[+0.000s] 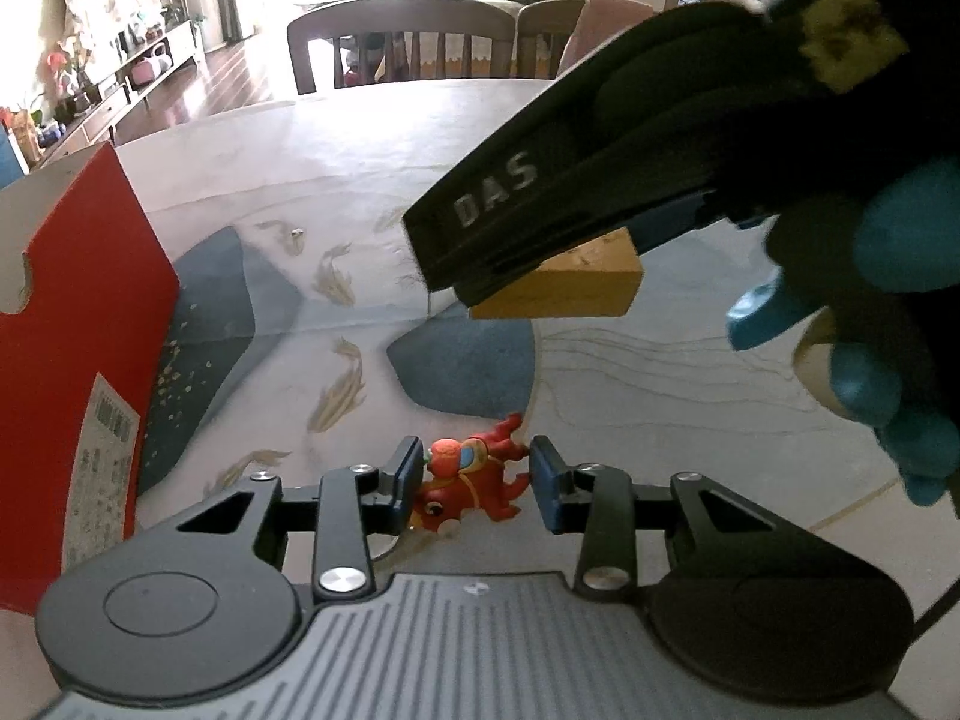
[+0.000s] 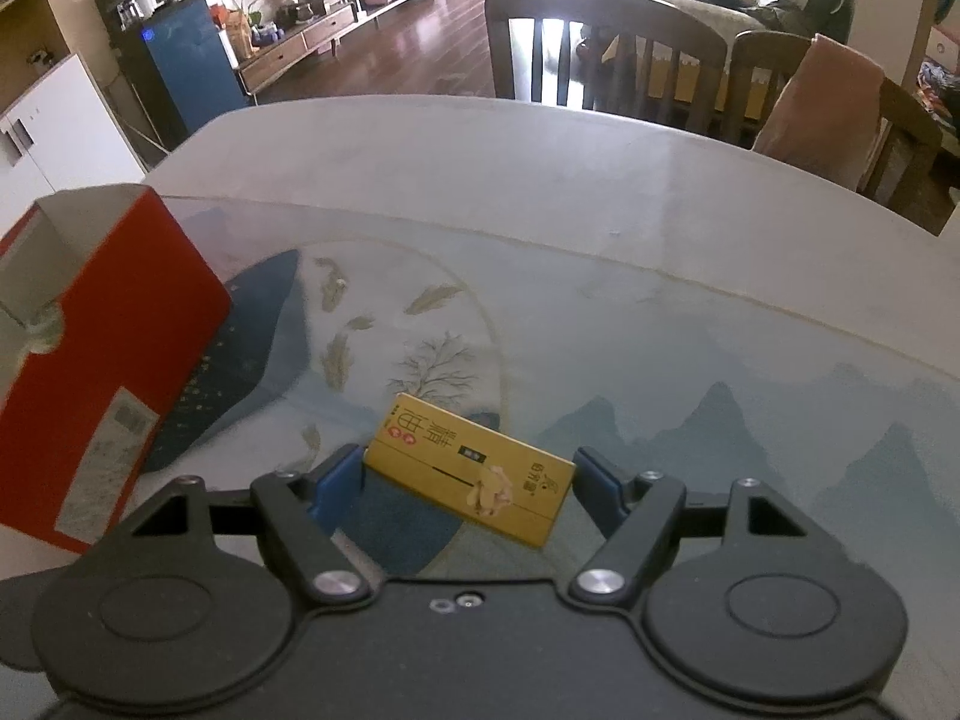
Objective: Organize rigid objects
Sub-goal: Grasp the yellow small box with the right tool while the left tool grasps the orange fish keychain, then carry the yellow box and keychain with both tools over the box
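Toy (image 1: 474, 480) (glossy red) — between left hand-held gripper (image 1: 474, 477) pads.

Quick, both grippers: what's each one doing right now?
Left gripper: shut on the red toy figure.
Right gripper: shut on the yellow box, lifted above the table.

Red box (image 2: 114, 324), gold carton (image 2: 468, 471), red figurine (image 1: 474, 480)

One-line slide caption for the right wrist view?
Right tongs straddle a yellow box above the patterned table, with an open red carton at left.
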{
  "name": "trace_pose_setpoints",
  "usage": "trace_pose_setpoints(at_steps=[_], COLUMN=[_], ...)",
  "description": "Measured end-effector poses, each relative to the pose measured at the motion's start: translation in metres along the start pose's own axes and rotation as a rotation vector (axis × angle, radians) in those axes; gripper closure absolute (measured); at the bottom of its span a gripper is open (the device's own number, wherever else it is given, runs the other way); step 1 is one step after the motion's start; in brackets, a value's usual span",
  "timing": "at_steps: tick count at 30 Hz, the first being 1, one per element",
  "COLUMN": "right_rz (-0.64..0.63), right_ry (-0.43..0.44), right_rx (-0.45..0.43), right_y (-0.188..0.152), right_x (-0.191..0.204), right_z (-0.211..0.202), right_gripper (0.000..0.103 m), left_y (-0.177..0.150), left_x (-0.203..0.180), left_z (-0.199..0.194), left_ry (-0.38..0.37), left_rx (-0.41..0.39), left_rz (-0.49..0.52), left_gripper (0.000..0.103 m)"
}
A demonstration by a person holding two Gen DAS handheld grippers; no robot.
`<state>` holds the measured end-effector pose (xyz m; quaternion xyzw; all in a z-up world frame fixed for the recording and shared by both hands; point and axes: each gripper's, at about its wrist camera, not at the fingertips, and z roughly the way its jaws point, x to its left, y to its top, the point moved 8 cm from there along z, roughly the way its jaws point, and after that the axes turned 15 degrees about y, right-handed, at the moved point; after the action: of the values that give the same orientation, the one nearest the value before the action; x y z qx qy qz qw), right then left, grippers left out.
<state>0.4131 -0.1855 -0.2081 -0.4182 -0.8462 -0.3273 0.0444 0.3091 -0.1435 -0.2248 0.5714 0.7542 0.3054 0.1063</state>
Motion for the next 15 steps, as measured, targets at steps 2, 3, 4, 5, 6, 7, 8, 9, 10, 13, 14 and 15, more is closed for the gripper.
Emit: trace_pose_setpoints(at_steps=[2, 3, 4, 5, 6, 7, 8, 9, 10, 13, 14, 15], right_rz=[-0.005, -0.008, -0.011, -0.013, -0.016, -0.02, -0.023, -0.025, -0.027, -0.036, -0.039, -0.042], right_ry=[0.003, 0.005, 0.007, 0.007, 0.006, 0.009, 0.014, 0.018, 0.021, 0.031, 0.033, 0.038], right_rx=[-0.009, -0.014, -0.019, -0.024, -0.03, -0.035, -0.039, -0.044, -0.049, -0.065, -0.07, -0.075], right_y=[0.0, -0.001, -0.001, -0.001, -0.002, -0.002, -0.002, -0.003, -0.004, -0.004, -0.005, -0.005], right_x=[0.004, 0.006, 0.008, 0.009, 0.012, 0.014, 0.017, 0.02, 0.022, 0.03, 0.032, 0.035], right_z=[-0.008, -0.012, -0.016, -0.02, -0.025, -0.029, -0.033, -0.038, -0.043, -0.058, -0.063, -0.068], right_gripper=[0.028, 0.028, 0.028, 0.028, 0.028, 0.028, 0.028, 0.028, 0.028, 0.028, 0.028, 0.028], left_y=[0.0, 0.0, 0.0, 0.001, 0.001, 0.002, 0.002, 0.003, 0.005, 0.01, 0.012, 0.014], left_x=[0.002, 0.004, 0.006, 0.007, 0.009, 0.011, 0.014, 0.017, 0.02, 0.029, 0.032, 0.035], left_z=[-0.003, -0.005, -0.007, -0.01, -0.012, -0.015, -0.018, -0.02, -0.023, -0.035, -0.039, -0.045], left_ry=[-0.008, -0.011, -0.015, -0.018, -0.021, -0.023, -0.025, -0.029, -0.034, -0.05, -0.056, -0.061], left_rx=[0.006, 0.008, 0.01, 0.013, 0.015, 0.016, 0.018, 0.02, 0.021, 0.02, 0.017, 0.012], left_rz=[-0.009, -0.016, -0.022, -0.027, -0.032, -0.037, -0.043, -0.048, -0.055, -0.078, -0.083, -0.087], left_gripper=[0.065, 0.065, 0.065, 0.065, 0.065, 0.065, 0.065, 0.065, 0.065, 0.065, 0.065, 0.065])
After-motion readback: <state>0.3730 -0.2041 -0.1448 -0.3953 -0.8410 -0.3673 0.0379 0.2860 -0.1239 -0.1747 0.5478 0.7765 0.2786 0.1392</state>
